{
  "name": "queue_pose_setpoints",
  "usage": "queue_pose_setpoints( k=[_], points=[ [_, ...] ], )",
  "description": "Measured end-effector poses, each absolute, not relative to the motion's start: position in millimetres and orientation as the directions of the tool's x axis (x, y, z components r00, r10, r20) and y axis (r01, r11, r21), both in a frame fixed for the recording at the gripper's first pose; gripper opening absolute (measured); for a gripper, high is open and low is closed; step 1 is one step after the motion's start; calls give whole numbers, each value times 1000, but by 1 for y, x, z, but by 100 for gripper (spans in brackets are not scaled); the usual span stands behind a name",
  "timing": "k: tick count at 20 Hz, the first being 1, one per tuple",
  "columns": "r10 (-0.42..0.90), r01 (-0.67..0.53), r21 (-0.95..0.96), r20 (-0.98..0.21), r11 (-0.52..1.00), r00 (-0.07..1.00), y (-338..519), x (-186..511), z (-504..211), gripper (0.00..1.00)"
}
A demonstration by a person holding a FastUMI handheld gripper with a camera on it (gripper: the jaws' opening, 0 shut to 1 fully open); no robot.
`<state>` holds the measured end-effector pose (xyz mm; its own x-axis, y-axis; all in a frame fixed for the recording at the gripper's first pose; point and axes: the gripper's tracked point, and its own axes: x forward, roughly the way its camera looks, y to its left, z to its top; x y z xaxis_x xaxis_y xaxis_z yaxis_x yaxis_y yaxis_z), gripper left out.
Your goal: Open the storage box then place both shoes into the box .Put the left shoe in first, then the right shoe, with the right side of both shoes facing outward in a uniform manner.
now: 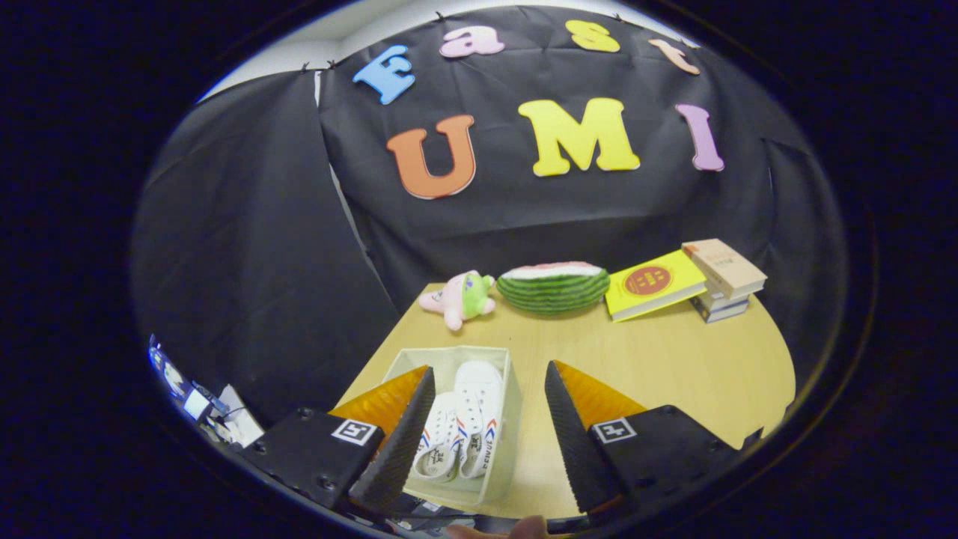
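Inside box (397,364), two shoes (462,419), gripper (490,434) spread, empty.

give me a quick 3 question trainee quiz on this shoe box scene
1. True or false: both white canvas shoes lie inside the open pale storage box.
2. What sits between the pink and green plush toy and the yellow book? A) mug B) watermelon slice C) ball
3. The gripper jaws are ____.

Key:
1. True
2. B, the green striped watermelon slice
3. Open, holding nothing, above the box on the light wooden table
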<state>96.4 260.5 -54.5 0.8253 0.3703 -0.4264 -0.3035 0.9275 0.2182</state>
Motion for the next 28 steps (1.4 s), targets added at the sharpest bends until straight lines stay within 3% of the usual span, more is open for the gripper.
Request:
queue_pose_setpoints(
  k=[2,9,21,28],
  points=[
    [353,-315,162,-354,935,866,245,85,-35,99],
    [265,-265,9,-32,964,964,204,41,28,100],
    [208,-215,64,97,975,973,191,-9,14,100],
    [197,-201,57,71,978,978,184,-8,-1,100]
  ],
)
